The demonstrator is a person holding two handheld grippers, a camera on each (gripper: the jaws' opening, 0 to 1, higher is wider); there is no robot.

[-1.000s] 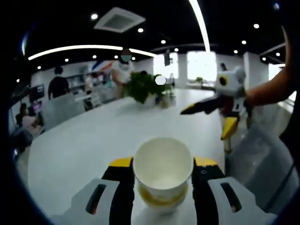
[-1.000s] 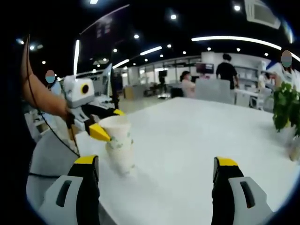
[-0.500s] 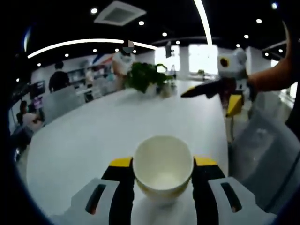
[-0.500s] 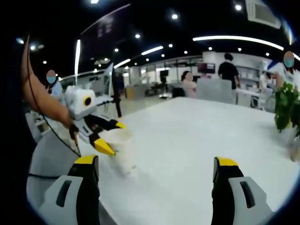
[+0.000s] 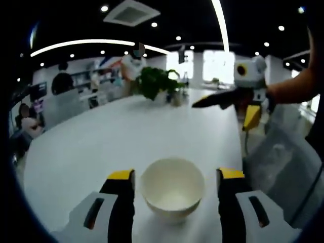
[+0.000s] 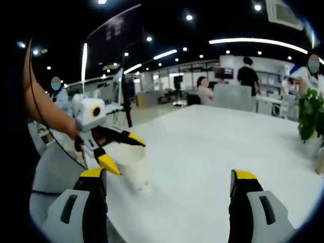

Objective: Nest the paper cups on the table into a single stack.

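Observation:
A white paper cup stands open-mouthed on the white table, between the jaws of my left gripper. The jaws are open, with a small gap on each side of the cup. In the right gripper view the cup stack sits near the table's left edge, and the left gripper straddles its rim with spread yellow-tipped jaws, held by a person's arm. My right gripper is wide open over bare table with nothing between its jaws. It hovers to the right as the right gripper in the left gripper view.
A potted plant stands at the far end of the table, also the plant at the right. The table edge runs close beside the cup. A grey seat lies past that edge. People and chairs are far behind.
The left gripper lowered the cup into the stack, then its jaws spread apart and let go. The right gripper stayed open and still.

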